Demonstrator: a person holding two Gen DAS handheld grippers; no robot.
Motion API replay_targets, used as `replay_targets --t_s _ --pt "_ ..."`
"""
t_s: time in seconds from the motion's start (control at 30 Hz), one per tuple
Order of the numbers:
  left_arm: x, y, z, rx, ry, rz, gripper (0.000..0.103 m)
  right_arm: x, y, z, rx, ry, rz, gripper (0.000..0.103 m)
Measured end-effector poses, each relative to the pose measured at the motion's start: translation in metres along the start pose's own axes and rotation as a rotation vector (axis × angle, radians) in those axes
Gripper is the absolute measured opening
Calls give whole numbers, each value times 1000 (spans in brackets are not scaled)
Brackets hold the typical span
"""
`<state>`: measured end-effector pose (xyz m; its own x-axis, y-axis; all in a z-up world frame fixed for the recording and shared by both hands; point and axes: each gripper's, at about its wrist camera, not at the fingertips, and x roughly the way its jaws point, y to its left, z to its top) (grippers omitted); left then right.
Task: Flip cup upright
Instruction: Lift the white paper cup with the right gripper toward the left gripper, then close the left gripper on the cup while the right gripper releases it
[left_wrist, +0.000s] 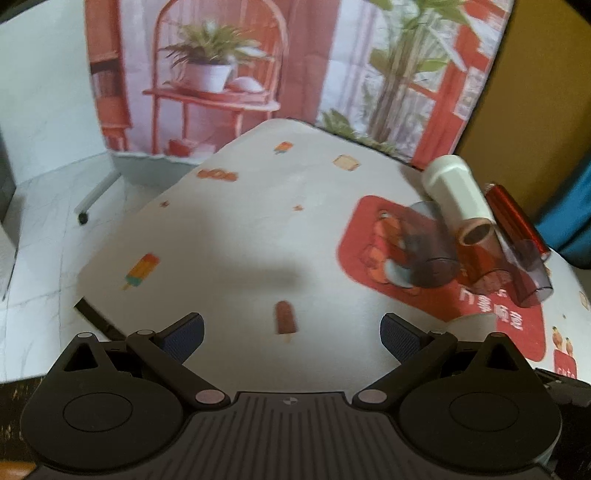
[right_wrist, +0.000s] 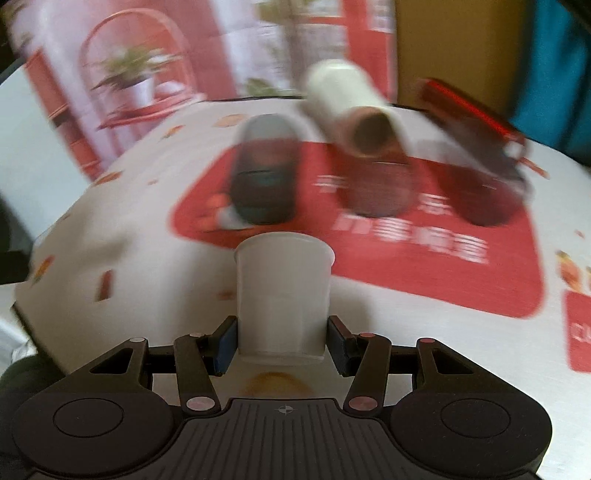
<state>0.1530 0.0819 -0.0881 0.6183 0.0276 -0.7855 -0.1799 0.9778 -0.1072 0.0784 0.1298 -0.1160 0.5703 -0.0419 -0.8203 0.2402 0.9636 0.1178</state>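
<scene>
In the right wrist view a white paper cup (right_wrist: 283, 295) sits between my right gripper's fingers, its wide rim pointing away from the camera and its base near the palm. My right gripper (right_wrist: 282, 341) is shut on the cup's lower part, held above the white tablecloth (right_wrist: 129, 266). The view is blurred by motion. In the left wrist view my left gripper (left_wrist: 291, 332) is open and empty above the tablecloth (left_wrist: 240, 240). The cup does not show in the left wrist view.
On a red mat (left_wrist: 480, 299) at the right stand three tinted holders with tilted tubes: a white one (left_wrist: 456, 192), a red one (left_wrist: 513, 218) and a dark empty holder (left_wrist: 428, 251). They also show in the right wrist view (right_wrist: 354, 107). The table's left edge drops to a tiled floor (left_wrist: 44, 221).
</scene>
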Motion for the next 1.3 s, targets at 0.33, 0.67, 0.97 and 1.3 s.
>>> replay_targets --t_s 0.33,0.67,0.97,1.3 --pt "-1 9 0 -13 15 17 102 -18 25 -1 -62 9 84 62" --pt "18 -42 1 57 66 -61 102 -69 -57 -29 28 -100 -99 78" --pt "64 -105 -4 102 240 -83 102 -108 -139 -62 184 -164 -221 90" --pt "87 -113 -8 115 253 -19 102 -109 -150 -75 234 -194 -260 103"
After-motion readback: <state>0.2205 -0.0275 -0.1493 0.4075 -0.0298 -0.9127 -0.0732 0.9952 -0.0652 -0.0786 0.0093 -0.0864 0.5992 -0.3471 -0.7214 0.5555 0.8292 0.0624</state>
